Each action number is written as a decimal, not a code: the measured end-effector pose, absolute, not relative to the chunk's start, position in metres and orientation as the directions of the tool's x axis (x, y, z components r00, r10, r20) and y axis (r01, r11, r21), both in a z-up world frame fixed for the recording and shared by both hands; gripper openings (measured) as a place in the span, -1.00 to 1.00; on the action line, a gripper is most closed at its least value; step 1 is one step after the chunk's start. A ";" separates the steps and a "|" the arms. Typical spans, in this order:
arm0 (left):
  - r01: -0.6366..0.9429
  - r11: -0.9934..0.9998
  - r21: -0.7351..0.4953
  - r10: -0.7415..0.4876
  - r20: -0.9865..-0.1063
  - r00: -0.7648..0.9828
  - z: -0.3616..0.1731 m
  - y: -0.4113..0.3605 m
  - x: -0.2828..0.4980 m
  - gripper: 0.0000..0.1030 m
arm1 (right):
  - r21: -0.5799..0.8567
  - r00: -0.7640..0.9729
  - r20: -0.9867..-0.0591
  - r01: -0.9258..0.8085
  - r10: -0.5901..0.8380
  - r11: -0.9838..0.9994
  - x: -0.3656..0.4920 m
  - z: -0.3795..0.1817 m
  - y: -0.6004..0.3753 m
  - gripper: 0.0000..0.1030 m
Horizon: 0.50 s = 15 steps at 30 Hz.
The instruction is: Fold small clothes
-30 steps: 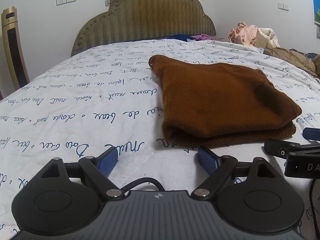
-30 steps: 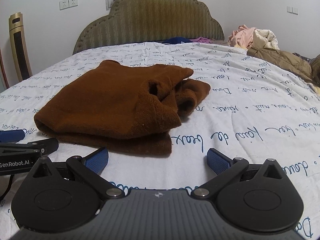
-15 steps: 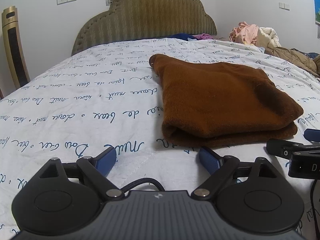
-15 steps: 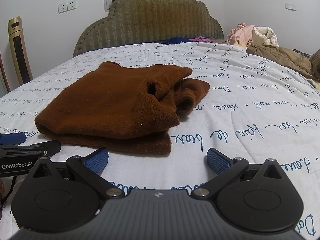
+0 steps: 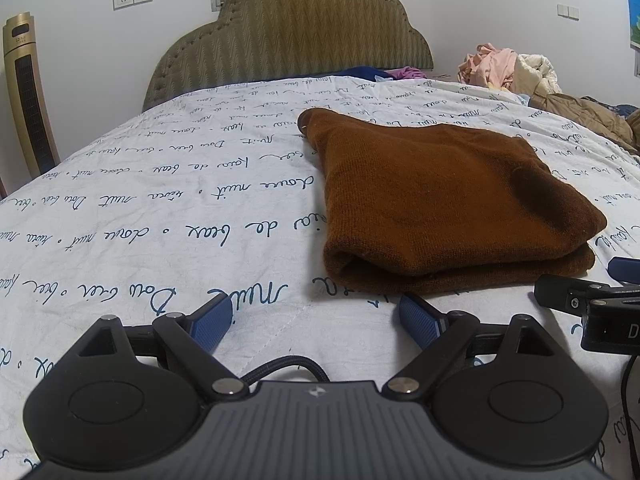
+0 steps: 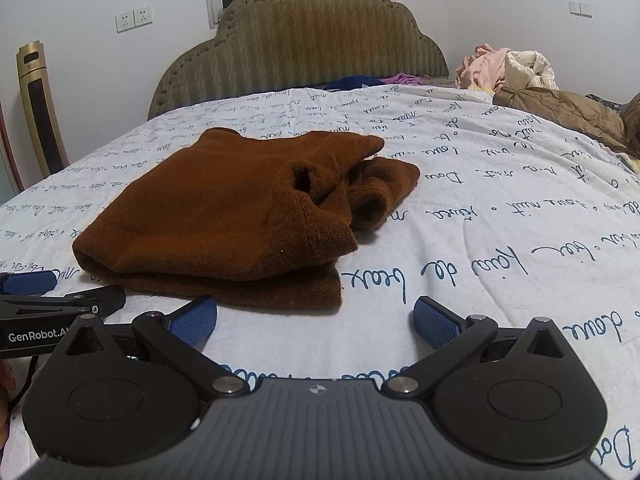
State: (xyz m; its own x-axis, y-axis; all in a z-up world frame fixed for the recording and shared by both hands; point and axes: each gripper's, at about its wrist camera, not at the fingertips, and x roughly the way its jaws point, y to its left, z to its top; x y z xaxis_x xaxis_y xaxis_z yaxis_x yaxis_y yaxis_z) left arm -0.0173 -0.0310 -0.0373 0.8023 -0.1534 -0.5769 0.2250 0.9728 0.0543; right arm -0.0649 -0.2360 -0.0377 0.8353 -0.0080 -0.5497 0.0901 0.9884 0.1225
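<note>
A brown knitted garment (image 5: pixel 440 204) lies folded in layers on the white bed sheet (image 5: pixel 160 216); it also shows in the right wrist view (image 6: pixel 240 216), with a bunched sleeve end at its right. My left gripper (image 5: pixel 316 322) is open and empty, just short of the garment's near left corner. My right gripper (image 6: pixel 316 320) is open and empty, just short of the garment's near right corner. Each gripper's fingers (image 5: pixel 568 296) (image 6: pixel 60 304) show at the edge of the other's view.
A padded olive headboard (image 5: pixel 296 36) stands at the far end. A pile of pink and cream clothes (image 5: pixel 508 68) and a brown jacket (image 6: pixel 560 112) lie at the far right. A gold tower fan (image 5: pixel 28 96) stands at the left.
Both grippers have drawn back slightly from the garment and stay open. The garment has not moved.
</note>
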 end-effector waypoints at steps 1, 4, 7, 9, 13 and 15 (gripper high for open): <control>0.225 0.973 0.054 -0.153 -0.577 0.802 -0.037 -0.031 -0.017 0.77 | 0.122 0.835 -0.550 0.090 -0.008 0.988 -0.065 -0.038 -0.236 1.00; 0.225 0.973 0.055 -0.153 -0.577 0.802 -0.037 -0.031 -0.017 0.77 | 0.123 0.835 -0.550 0.090 -0.007 0.988 -0.065 -0.038 -0.236 1.00; 0.225 0.973 0.055 -0.153 -0.577 0.802 -0.037 -0.031 -0.017 0.77 | 0.123 0.835 -0.550 0.090 -0.007 0.988 -0.065 -0.038 -0.236 1.00; 0.226 0.973 0.055 -0.153 -0.577 0.802 -0.037 -0.031 -0.017 0.78 | 0.123 0.835 -0.550 0.090 -0.008 0.988 -0.065 -0.038 -0.236 1.00; 0.227 0.972 0.059 -0.152 -0.578 0.801 -0.038 -0.032 -0.017 0.78 | 0.123 0.835 -0.550 0.090 -0.008 0.988 -0.065 -0.038 -0.237 1.00; 0.228 0.972 0.061 -0.152 -0.579 0.801 -0.038 -0.031 -0.017 0.78 | 0.122 0.835 -0.551 0.090 -0.008 0.988 -0.065 -0.038 -0.237 1.00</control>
State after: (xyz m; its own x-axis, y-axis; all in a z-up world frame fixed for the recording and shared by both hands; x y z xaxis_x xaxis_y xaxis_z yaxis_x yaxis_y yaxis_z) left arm -0.0166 -0.0314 -0.0383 0.8010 -0.1520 -0.5790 0.2283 0.9717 0.0608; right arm -0.0648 -0.2365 -0.0378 0.8347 -0.0082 -0.5506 0.0901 0.9884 0.1220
